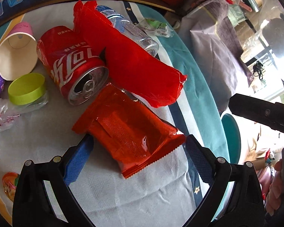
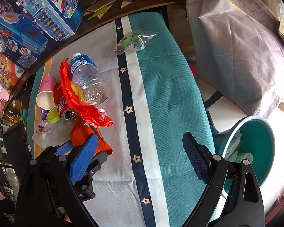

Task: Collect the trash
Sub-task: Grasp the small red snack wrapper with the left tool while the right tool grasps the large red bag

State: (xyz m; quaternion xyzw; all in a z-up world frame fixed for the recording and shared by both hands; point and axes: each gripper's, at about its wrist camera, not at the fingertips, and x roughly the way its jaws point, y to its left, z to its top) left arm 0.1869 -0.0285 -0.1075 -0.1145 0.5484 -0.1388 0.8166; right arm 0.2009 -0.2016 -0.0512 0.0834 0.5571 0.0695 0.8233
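On the table's left side, the left gripper (image 1: 137,147) stood with jaws spread wide around the orange wrapper (image 1: 128,134), its pads not yet pressing; it would do well to settle lower and close squarely on the flat packet, clear of the red can (image 1: 70,64) just beyond. The right gripper (image 2: 140,155) hung open and empty over the cloth, with the teal bin (image 2: 263,151) to its right as the drop point.
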